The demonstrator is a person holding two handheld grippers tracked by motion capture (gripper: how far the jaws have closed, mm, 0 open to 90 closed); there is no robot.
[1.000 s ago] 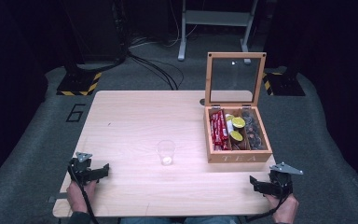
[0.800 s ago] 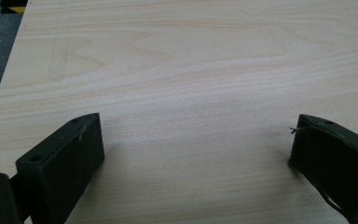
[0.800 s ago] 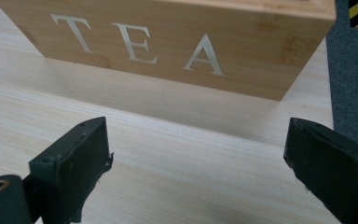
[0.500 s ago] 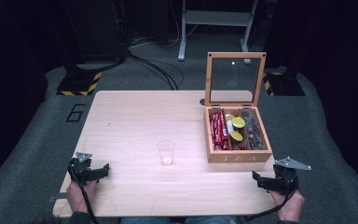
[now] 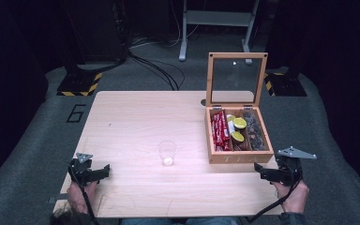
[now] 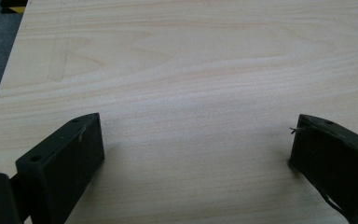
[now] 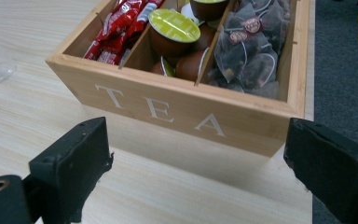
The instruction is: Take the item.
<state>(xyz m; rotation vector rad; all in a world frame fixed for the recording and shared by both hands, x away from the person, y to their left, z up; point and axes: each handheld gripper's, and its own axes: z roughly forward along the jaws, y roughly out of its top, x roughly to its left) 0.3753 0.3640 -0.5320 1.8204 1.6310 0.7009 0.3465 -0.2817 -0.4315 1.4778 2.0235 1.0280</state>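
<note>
where grey carpet (image 5: 42,136) spreads, a pale wooden table (image 5: 136,117) stands.

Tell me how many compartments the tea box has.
3, side by side in the tea box: red packets in one end compartment, lidded capsules in the middle, tea bags in the other end. The far part is cut off in the right gripper view.

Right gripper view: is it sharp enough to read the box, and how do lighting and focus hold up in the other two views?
Right gripper view: the TEA lettering reads clearly, the jaws are soft. Left gripper view: even light on the table, jaw edges slightly blurred. High view: table bright, surroundings nearly black, a small glare spot on the glass lid, the clear cup faint.
</note>
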